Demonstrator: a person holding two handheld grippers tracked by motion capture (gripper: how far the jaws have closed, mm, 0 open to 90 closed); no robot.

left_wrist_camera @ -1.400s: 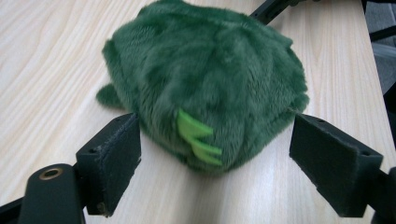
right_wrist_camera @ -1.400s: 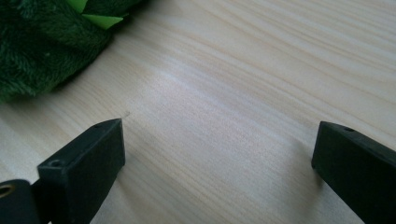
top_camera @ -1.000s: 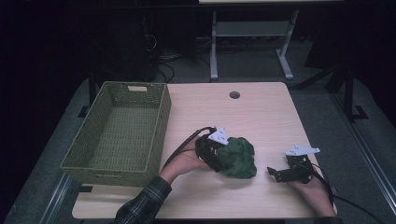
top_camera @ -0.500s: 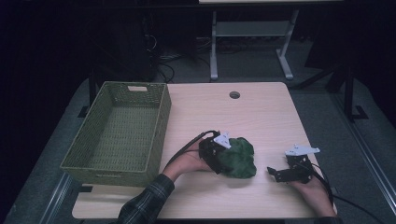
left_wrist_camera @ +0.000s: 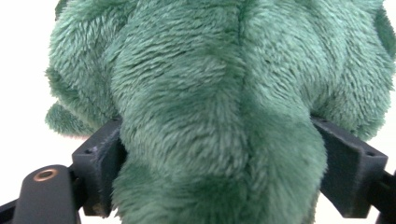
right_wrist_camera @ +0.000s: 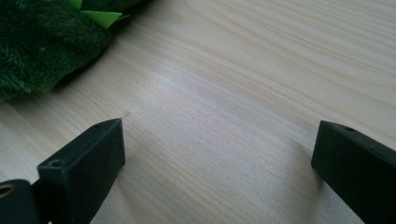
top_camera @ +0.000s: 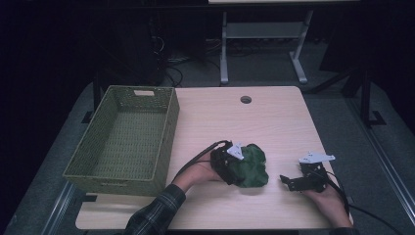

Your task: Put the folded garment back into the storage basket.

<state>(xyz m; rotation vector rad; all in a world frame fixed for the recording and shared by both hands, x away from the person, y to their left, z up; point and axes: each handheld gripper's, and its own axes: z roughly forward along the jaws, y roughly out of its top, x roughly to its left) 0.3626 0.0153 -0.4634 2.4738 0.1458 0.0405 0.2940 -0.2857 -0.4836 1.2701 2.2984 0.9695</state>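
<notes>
Plush toy (left_wrist_camera: 224, 116), shaggy dark green, pinched in left claw (left_wrist_camera: 224, 177).

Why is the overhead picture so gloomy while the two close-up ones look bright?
High view: dim room, dark surroundings, only the pale wooden table lit. Left gripper view: the fuzzy green plush toy sits close, its background washed out white. Right gripper view: soft glare on the wood grain, near jaws slightly blurred.
</notes>
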